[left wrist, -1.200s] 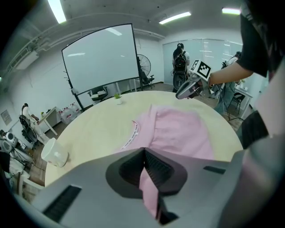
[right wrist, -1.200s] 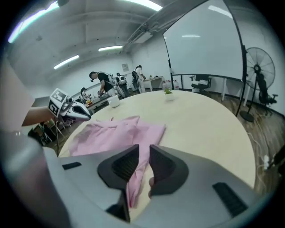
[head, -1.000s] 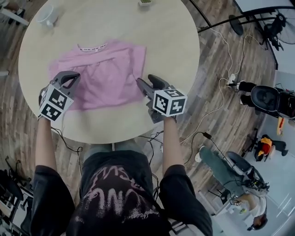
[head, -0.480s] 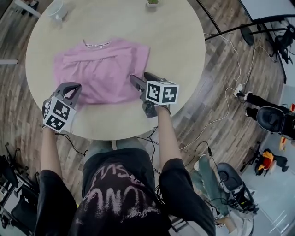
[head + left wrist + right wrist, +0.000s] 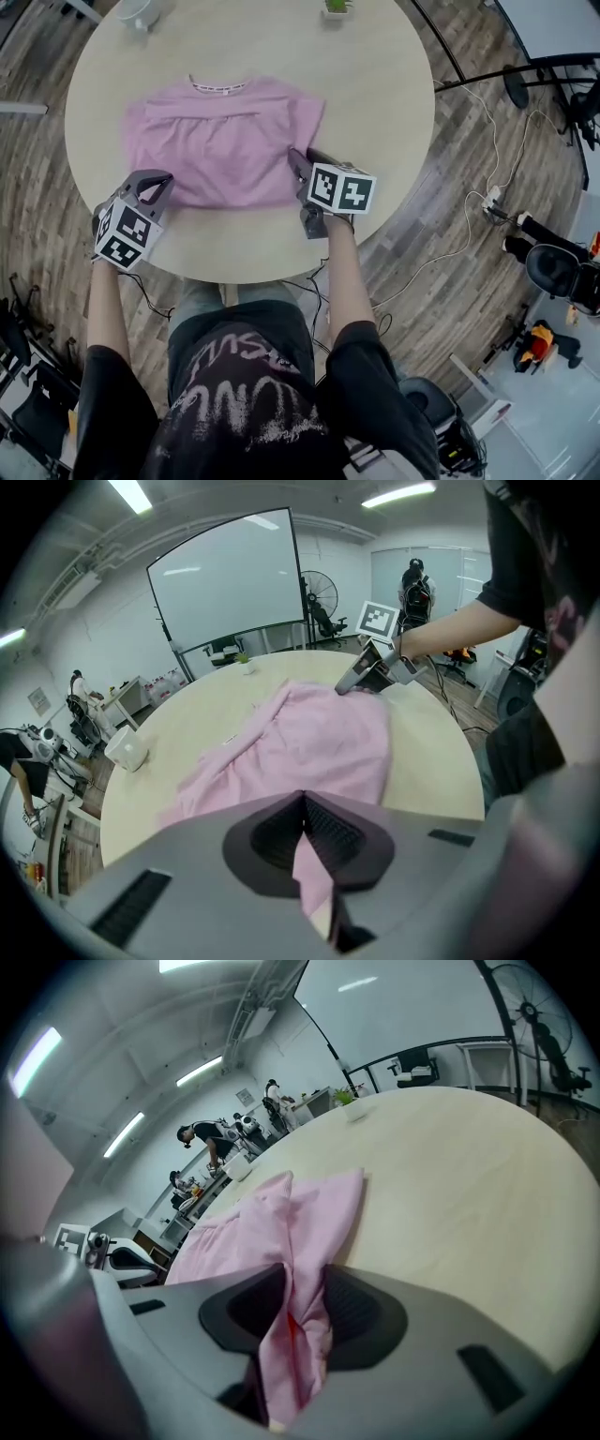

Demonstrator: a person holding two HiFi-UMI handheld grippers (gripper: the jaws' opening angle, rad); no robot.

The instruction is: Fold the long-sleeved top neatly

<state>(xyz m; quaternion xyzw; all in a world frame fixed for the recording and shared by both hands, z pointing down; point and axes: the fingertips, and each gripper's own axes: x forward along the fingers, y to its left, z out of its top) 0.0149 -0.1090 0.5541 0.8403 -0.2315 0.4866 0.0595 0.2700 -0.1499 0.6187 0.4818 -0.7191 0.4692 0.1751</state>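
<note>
Pink long-sleeved top (image 5: 225, 141) is lying flat on the round table (image 5: 394, 94), collar away from the person, sleeves folded in.

Left gripper (image 5: 159, 180) is sitting at the near-left hem corner. Its jaws are together, pinching a thin pink strip of cloth.

Right gripper (image 5: 298, 161) is sitting at the near-right hem corner. Its jaws have just been closing and are clamping a bunched fold of the top (image 5: 272, 1232) between the pads (image 5: 352, 1302).

Both corners are staying low at the table.
</note>
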